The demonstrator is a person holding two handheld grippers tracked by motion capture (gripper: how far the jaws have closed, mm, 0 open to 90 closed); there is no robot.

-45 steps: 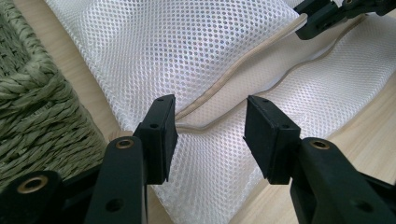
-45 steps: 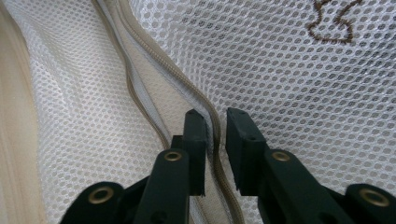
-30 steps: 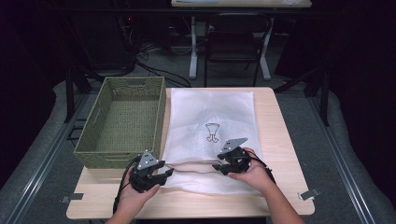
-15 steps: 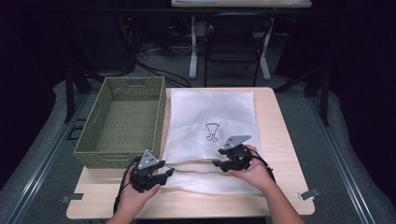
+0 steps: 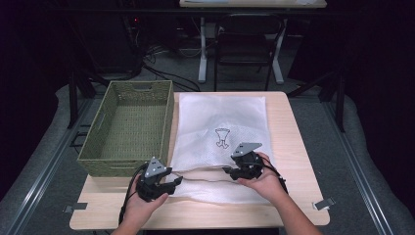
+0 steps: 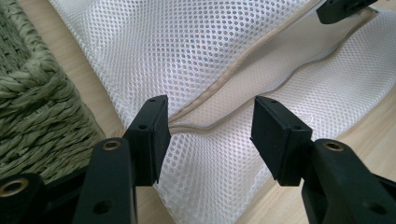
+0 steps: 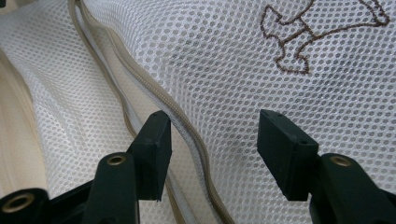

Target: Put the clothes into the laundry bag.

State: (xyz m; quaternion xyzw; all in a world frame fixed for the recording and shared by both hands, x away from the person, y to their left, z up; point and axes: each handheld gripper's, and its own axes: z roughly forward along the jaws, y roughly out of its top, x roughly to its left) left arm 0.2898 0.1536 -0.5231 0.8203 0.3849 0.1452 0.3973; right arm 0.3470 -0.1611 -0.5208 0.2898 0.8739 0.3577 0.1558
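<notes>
A white mesh laundry bag (image 5: pixel 222 122) with a brown embroidered figure (image 5: pixel 221 137) lies flat on the wooden table (image 5: pixel 293 147). Its beige zipper (image 6: pixel 219 88) runs across the near part and gapes open. My left gripper (image 5: pixel 172 182) is open at the bag's near left corner, its jaws astride the zipper end (image 6: pixel 187 122). My right gripper (image 5: pixel 230 171) is open over the zipper's upper edge (image 7: pixel 177 112), just below the embroidery (image 7: pixel 299 42). Nothing is held by either one.
A green woven basket (image 5: pixel 128 127) stands empty on the table's left half, its near corner (image 6: pixel 32 102) close to my left gripper. A chair (image 5: pixel 244 39) and another table's legs stand beyond the far edge. Bare wood lies right of the bag.
Both grippers have edged slightly, staying at the zipper line. The bag and basket have not moved.
</notes>
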